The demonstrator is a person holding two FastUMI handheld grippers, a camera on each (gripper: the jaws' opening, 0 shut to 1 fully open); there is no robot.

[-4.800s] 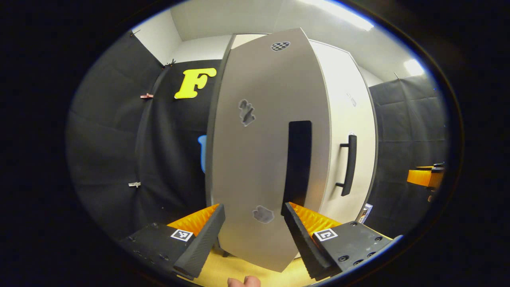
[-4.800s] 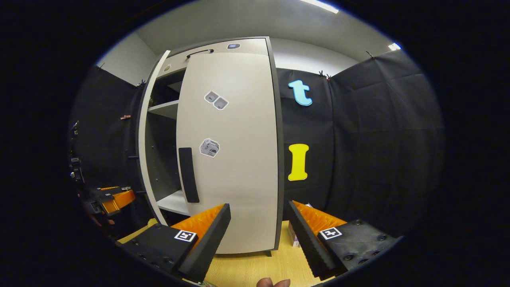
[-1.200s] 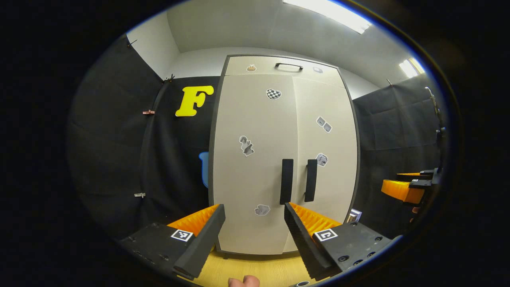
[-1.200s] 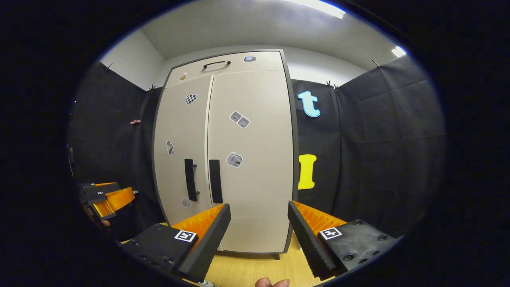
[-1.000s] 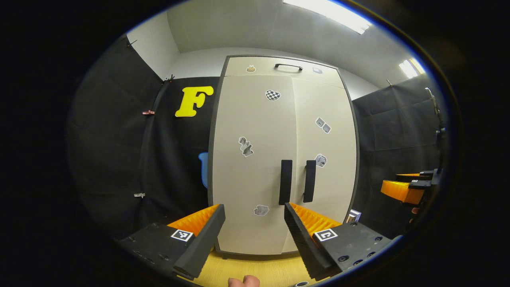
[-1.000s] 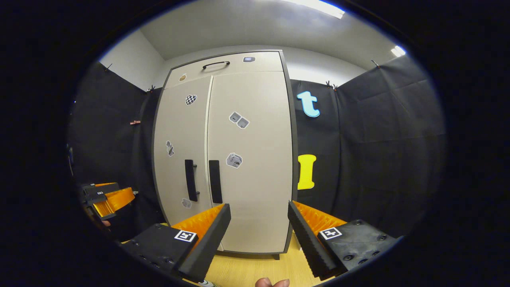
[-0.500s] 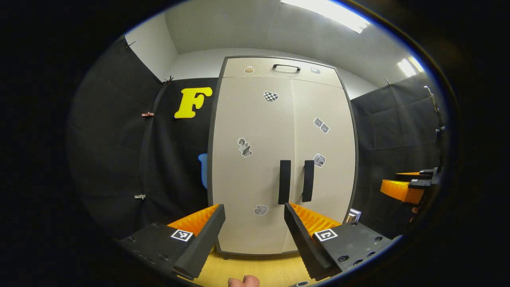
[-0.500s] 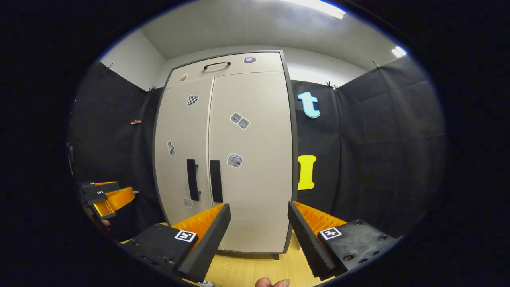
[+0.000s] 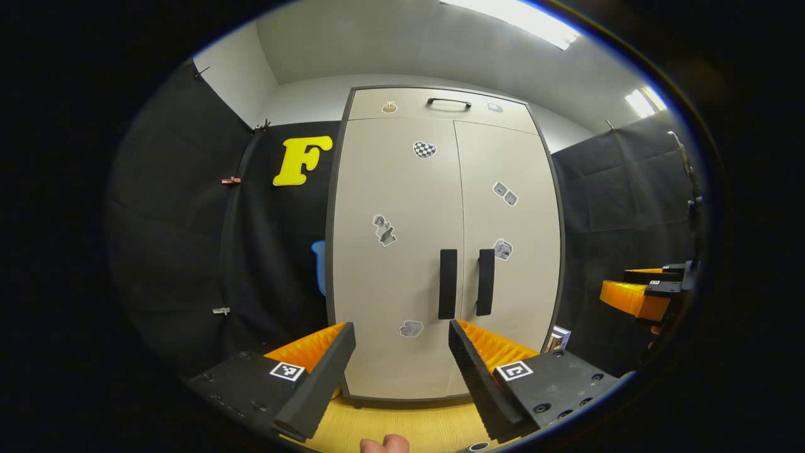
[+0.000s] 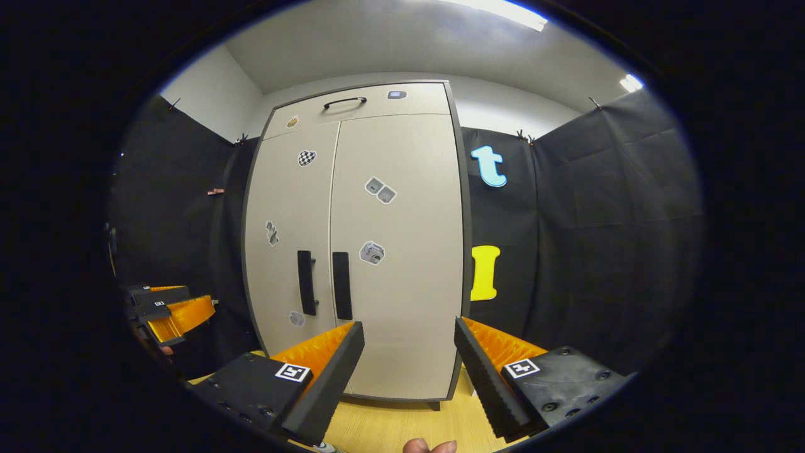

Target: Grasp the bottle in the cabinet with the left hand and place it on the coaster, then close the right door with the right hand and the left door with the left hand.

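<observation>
Small dark round object (image 9: 477, 447) at lower edge, cut off, unidentifiable. Small box (image 9: 557, 338) at lower right, half hidden behind beige cabinet (image 9: 402, 251).

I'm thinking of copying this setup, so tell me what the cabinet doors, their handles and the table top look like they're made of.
The cabinet doors look like matte beige laminate board: flat, even colour, no grain, dark edging. Painted wood is also possible. The handles are matte black bars, either plastic or coated metal; the look can't settle it. The table top shows a light wood grain, likely wood or a wood-look laminate.
</observation>
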